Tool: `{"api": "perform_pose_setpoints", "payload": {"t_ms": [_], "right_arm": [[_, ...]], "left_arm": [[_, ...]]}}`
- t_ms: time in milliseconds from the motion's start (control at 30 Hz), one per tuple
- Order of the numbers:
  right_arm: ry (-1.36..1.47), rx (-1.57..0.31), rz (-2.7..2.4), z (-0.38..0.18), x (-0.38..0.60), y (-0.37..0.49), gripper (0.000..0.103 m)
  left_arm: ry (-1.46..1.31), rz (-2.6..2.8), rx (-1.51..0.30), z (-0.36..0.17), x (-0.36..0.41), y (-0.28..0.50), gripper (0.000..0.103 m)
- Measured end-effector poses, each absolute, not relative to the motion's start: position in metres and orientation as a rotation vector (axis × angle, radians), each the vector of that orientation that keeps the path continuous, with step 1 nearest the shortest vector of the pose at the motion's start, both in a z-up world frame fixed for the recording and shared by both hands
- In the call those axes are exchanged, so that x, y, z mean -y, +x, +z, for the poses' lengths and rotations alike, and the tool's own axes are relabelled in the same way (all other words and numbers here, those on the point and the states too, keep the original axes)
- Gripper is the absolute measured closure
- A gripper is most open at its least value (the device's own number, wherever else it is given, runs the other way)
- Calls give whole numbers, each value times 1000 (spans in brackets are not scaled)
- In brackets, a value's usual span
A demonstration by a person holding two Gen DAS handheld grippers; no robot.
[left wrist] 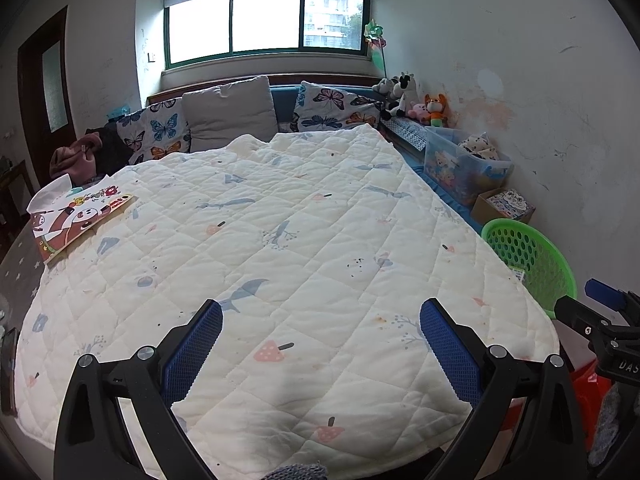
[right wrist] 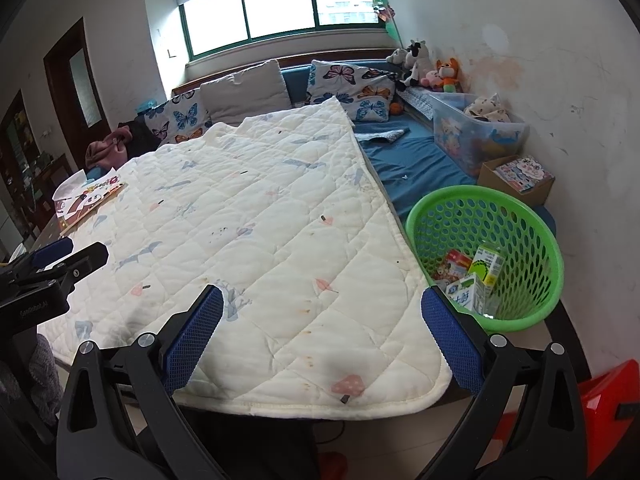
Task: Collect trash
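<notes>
While both grippers gape: one green basket (right wrist: 516, 216), two cartons (right wrist: 478, 278).

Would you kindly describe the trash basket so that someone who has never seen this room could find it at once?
Start at the white quilted blanket that covers the table. Just past its right edge, toward the wall, stands the green basket, round, with walls full of holes and a few small cartons lying in it. Its neighbours are box-shaped: a cardboard box and a clear plastic bin behind it.

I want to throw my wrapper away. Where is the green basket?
The green basket sits at the right edge of the quilt, just in front of the cardboard box, in the right wrist view.
</notes>
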State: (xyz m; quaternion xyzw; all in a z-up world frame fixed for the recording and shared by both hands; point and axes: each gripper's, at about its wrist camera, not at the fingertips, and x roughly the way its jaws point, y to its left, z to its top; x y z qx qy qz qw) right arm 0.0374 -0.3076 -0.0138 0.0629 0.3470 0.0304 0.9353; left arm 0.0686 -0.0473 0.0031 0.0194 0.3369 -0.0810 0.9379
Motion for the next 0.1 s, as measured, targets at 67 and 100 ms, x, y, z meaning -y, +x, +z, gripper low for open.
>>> {"api": "perform_pose_setpoints", "payload": {"t_ms": [67, 100], "right_arm": [[128, -710, 64, -14, 307, 38, 5], [128, -710, 65, -14, 307, 38, 5]], "left_arm": [[40, -164, -689, 4, 47, 69, 7], [40, -163, -688, 4, 47, 69, 7]]}}
